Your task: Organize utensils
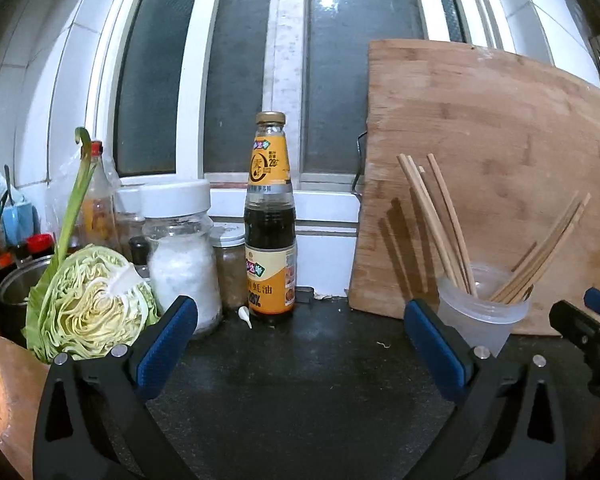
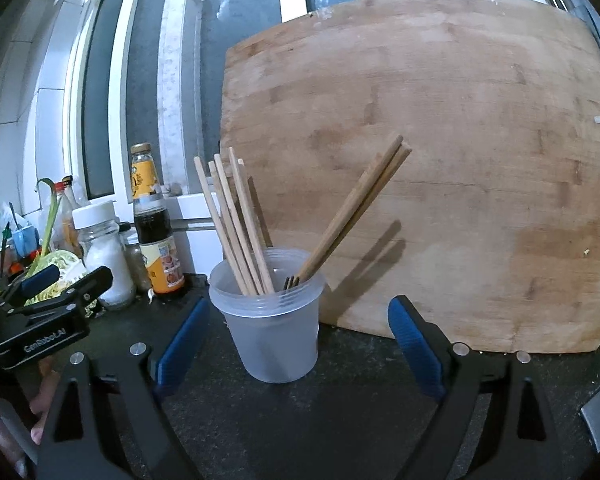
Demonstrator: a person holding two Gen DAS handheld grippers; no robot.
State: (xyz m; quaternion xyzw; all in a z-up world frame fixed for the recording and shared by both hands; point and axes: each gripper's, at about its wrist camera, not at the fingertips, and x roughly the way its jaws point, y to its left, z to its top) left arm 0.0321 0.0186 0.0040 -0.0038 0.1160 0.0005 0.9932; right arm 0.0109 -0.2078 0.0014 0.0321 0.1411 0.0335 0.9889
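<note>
Standing bundled in a translucent plastic cup [image 2: 272, 320], the chopsticks [image 2: 236, 224] are already gathered, so the sorting step is looking finished or nearly so, judging by how things lie. The cup is sitting on the dark desk [image 2: 300, 432] toward its back edge, just in front of a wooden cutting board [image 2: 440, 160] that is leaning against the window wall.

The right claw [image 2: 296, 344] is holding its blue pads wide apart on either side of the cup, not pressing on it and gripping nothing. The left claw [image 1: 300, 344] is likewise standing fully open and empty, facing a sauce bottle [image 1: 271, 220] near the back edge, with a salt jar [image 1: 180, 256] and a cut cabbage [image 1: 92, 304] toward the desk's left end.

The chopsticks are resting with tips down and handle ends up. One group is leaning up and to the left, its long axis steeply tilted; a smaller group [image 2: 356, 212] is leaning up and to the right, toward the board.

The next move is probably calling for a check that no utensil is lying loose on the desk, or for closing gently on the cup to shift it; squeezing hard could buckle the thin wall or tip the sticks out.
</note>
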